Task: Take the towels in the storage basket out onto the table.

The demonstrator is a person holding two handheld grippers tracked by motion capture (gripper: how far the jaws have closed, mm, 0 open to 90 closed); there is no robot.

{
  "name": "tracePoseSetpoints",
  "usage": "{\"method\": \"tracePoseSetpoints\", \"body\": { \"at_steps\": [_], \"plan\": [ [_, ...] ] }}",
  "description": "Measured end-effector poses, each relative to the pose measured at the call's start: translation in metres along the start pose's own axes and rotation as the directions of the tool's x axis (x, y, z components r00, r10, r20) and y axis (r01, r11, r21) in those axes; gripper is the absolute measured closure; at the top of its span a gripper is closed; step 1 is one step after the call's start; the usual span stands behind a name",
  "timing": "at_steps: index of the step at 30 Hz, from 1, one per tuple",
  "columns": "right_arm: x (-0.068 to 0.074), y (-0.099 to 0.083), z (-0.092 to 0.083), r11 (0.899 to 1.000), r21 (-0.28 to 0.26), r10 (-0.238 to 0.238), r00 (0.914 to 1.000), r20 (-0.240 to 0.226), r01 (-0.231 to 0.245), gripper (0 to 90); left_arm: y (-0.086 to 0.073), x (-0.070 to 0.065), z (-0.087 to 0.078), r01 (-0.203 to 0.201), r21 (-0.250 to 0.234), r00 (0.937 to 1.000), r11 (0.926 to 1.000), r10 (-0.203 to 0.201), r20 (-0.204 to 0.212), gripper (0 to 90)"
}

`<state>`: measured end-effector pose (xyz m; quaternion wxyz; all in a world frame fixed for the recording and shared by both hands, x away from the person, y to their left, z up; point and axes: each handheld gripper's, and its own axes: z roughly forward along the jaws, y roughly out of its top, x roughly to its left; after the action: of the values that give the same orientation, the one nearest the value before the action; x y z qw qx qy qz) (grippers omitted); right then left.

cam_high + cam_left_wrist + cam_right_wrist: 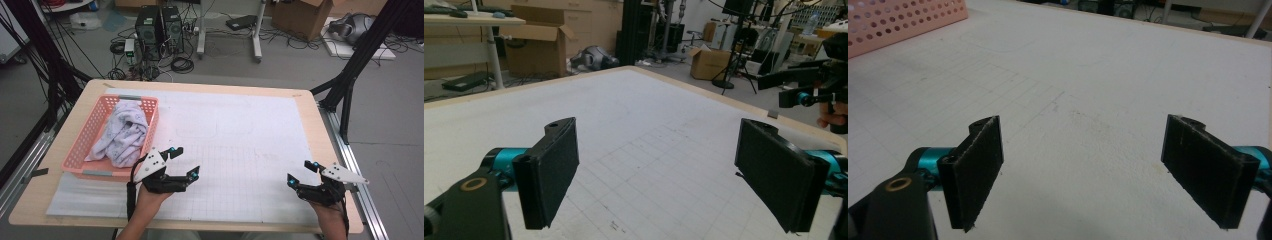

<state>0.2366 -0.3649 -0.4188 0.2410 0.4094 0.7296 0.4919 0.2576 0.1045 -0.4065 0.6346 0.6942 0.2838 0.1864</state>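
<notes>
Cloth [124,134] lies bunched in the pink basket [80,147] (far-left of the table), so the left gripper [183,162], jaws wide apart like the right gripper [301,173], should probably pinch an upper fold.

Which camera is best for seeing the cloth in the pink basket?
The high view: it looks down into the pink basket, so the crumpled pale cloth lies in plain sight. The right gripper view catches a corner of the basket's holed wall, not the cloth. The left gripper view faces the white table mat.
</notes>
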Motion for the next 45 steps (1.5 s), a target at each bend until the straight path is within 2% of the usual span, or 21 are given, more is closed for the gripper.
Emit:
{"method": "tracePoseSetpoints", "body": {
  "at_steps": [3, 8, 14, 19, 26, 34, 38, 41, 43, 45],
  "plan": [
    [0.001, 0.000, 0.001, 1.000, 0.004, 0.003, 1.0000, 0.000, -0.003, 15.8, 0.006, 0.004, -0.005, 0.014, -0.014, 0.9999, 0.9998, -0.014, 0.004, 17.2],
    [0.002, 0.000, 0.001, 1.000, 0.007, 0.001, 1.0000, 0.000, -0.001, 15.8, 0.022, 0.012, -0.014, 0.008, -0.023, 1.0000, 0.9997, -0.008, -0.004, 17.4],
    [0.001, 0.000, 0.000, 1.000, 0.003, 0.006, 1.0000, 0.007, -0.006, 15.8, 0.041, 0.024, -0.026, 0.017, -0.064, 0.9997, 0.9978, -0.018, -0.018, 17.6],
    [0.001, 0.000, 0.000, 1.000, 0.004, 0.006, 1.0000, 0.008, -0.006, 15.8, 0.053, 0.032, -0.033, 0.016, -0.070, 0.9996, 0.9974, -0.018, -0.020, 17.6],
    [0.001, 0.001, 0.000, 1.000, 0.004, 0.006, 1.0000, 0.006, -0.006, 15.8, 0.071, 0.049, -0.044, 0.002, -0.069, 0.9989, 0.9976, -0.005, -0.048, 17.6],
    [0.001, 0.000, -0.001, 1.000, 0.007, 0.013, 0.9998, 0.012, -0.013, 15.7, 0.081, 0.075, -0.059, 0.001, -0.056, 0.9949, 0.9984, -0.006, -0.101, 17.6],
    [0.001, 0.000, -0.001, 1.000, 0.010, 0.011, 0.9998, 0.015, -0.012, 15.8, 0.085, 0.094, -0.068, 0.001, -0.027, 0.9885, 0.9996, -0.006, -0.151, 17.4],
    [0.002, 0.000, -0.001, 1.000, 0.009, 0.015, 0.9998, 0.015, -0.015, 15.8, 0.085, 0.111, -0.073, 0.008, 0.029, 0.9795, 0.9995, -0.002, -0.201, 17.4],
    [0.002, 0.000, 0.000, 1.000, 0.008, 0.011, 0.9998, 0.015, -0.011, 15.8, 0.083, 0.122, -0.076, 0.020, 0.078, 0.9717, 0.9968, -0.001, -0.236, 17.3],
    [0.002, 0.000, 0.000, 1.000, 0.012, 0.011, 0.9998, 0.014, -0.011, 15.8, 0.079, 0.132, -0.078, 0.028, 0.112, 0.9588, 0.9933, 0.005, -0.284, 17.3]
  ]
}}
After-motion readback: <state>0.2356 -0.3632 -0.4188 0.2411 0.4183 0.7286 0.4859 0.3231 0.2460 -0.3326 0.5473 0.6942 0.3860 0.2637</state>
